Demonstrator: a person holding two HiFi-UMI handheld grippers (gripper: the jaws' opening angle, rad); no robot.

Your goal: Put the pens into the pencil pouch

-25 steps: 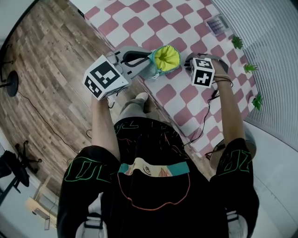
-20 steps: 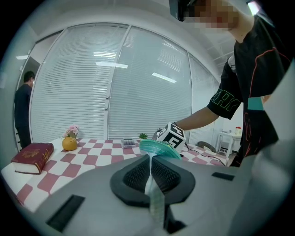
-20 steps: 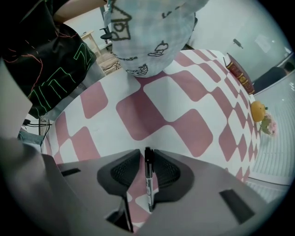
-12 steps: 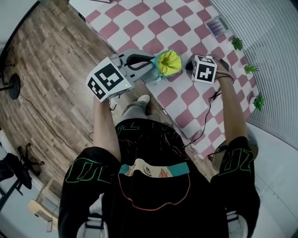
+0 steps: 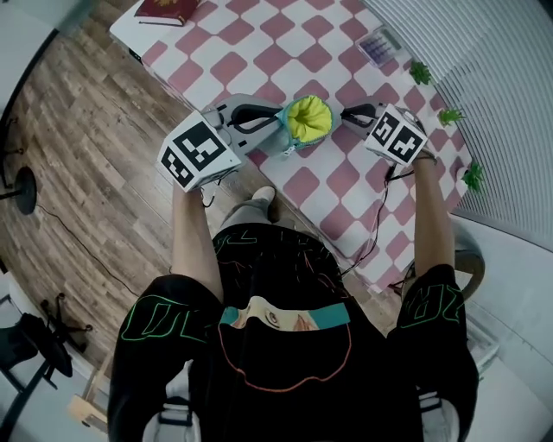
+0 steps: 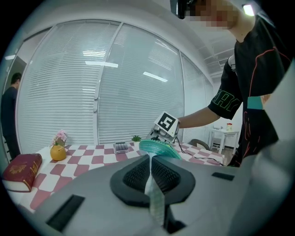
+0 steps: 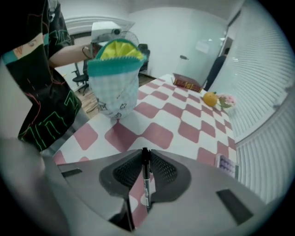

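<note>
A teal checked pencil pouch (image 5: 308,121) with a yellow lining stands open-mouthed at the near edge of the table. My left gripper (image 5: 275,116) is shut on the pouch's rim; in the left gripper view a strip of the teal fabric (image 6: 154,193) is pinched between the pads. My right gripper (image 5: 347,112) hovers just right of the pouch, tilted down. Its jaws have just been closing, and a thin black pen (image 7: 146,179) is now gripped between them, lying along the jaws. In the right gripper view the pouch (image 7: 114,87) stands ahead and to the left.
The pink-and-white checked table (image 5: 259,34) carries a red book (image 5: 168,9) at the far left, a small box of purple items (image 5: 378,45), an orange fruit (image 7: 210,98) and little green plants (image 5: 419,72) by the blinds. Wooden floor lies left of the table edge.
The right gripper has risen from the table and rolled, so its marker cube is now tilted and its jaws point toward the pouch. The left gripper has kept its hold on the pouch.
</note>
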